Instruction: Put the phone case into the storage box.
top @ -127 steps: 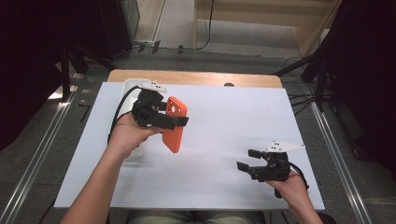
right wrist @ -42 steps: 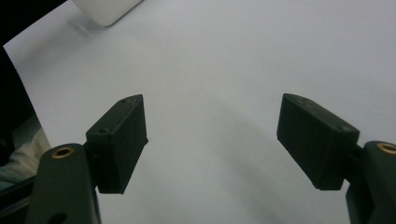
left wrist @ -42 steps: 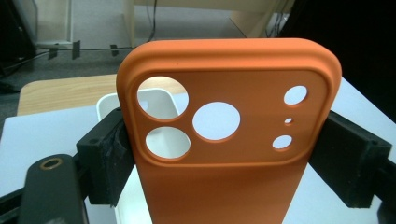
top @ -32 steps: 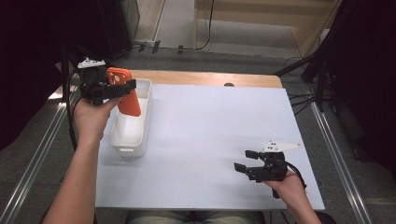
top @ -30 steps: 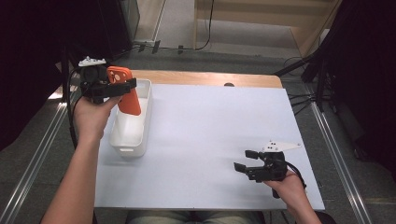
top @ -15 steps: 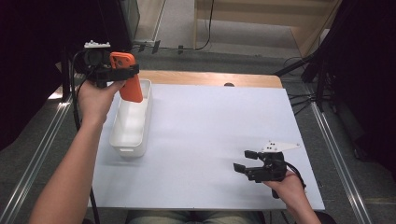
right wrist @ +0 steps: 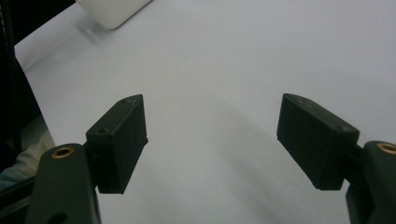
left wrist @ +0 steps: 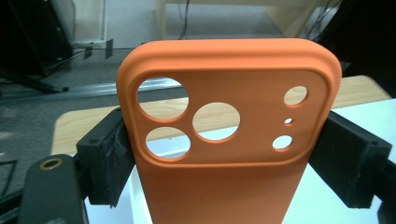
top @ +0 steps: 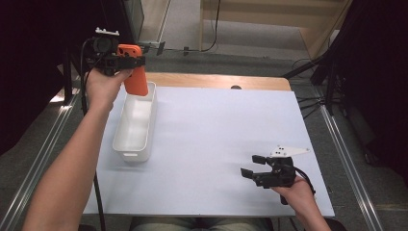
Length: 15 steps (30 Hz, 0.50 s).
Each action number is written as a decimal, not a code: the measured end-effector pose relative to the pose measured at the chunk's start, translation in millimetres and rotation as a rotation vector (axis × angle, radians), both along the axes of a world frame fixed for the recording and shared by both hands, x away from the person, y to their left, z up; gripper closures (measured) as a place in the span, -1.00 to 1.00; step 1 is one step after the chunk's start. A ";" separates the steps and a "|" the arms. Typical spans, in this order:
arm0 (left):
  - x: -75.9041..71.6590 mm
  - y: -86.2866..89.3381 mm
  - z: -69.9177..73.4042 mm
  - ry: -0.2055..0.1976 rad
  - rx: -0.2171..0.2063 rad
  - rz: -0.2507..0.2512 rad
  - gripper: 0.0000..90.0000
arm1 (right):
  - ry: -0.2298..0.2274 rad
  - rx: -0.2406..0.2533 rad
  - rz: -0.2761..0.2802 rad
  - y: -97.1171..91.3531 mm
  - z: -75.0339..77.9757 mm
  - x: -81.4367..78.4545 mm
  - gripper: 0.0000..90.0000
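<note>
My left gripper (top: 129, 61) is shut on an orange phone case (top: 134, 74), held upright in the air over the far end of a white bin (top: 136, 121). In the left gripper view the orange phone case (left wrist: 229, 126) stands between the black pads (left wrist: 109, 163), pressed on both sides, with its camera cut-outs at the top. My right gripper (top: 250, 166) rests low over the white table (top: 216, 120) near the front right, open with nothing between its jaws. In the right gripper view the right gripper (right wrist: 210, 135) has its pads (right wrist: 121, 140) wide apart above bare white surface.
The white bin is long and narrow and lies along the table's left side; its corner (right wrist: 112, 11) appears at the top of the right gripper view. A wooden table edge (top: 216, 82) runs along the back. Metal rails (top: 43, 144) flank the table.
My left hand has carried the orange phone case up and away toward the far left corner, from over the bin's middle to above its far end. The right gripper has stayed in place.
</note>
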<state>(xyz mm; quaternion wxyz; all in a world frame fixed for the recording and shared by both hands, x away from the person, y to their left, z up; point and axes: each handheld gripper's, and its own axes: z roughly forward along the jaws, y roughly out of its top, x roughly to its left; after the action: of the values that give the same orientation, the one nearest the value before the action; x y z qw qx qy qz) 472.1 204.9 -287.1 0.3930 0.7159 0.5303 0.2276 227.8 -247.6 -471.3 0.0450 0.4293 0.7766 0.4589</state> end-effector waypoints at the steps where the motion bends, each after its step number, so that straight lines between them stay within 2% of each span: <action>1: 2.6 0.7 0.0 0.011 0.005 0.003 -0.66 | 0.002 0.002 0.001 0.2 0.0 0.0 -0.49; 5: 8.6 -0.2 0.7 0.017 0.012 0.008 -0.66 | 0.003 0.003 0.005 0.3 -0.2 0.1 -0.49; 9: 14.7 -2.7 -2.2 0.008 0.059 0.020 -0.66 | -0.002 0.002 0.006 0.1 0.2 -0.1 -0.49; 11: 19.2 -2.5 -5.5 0.024 0.049 0.019 -0.66 | -0.001 0.003 0.007 0.5 0.2 -0.4 -0.49; 15: 26.6 -3.3 -11.1 0.045 0.064 0.025 -0.66 | -0.002 0.008 0.009 0.6 0.4 -0.4 -0.49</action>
<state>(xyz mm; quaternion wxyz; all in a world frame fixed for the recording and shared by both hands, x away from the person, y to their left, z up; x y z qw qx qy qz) 498.7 201.6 -298.2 0.3548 0.7263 0.5406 0.2332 227.4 -247.0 -470.9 0.0420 0.4257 0.7765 0.4628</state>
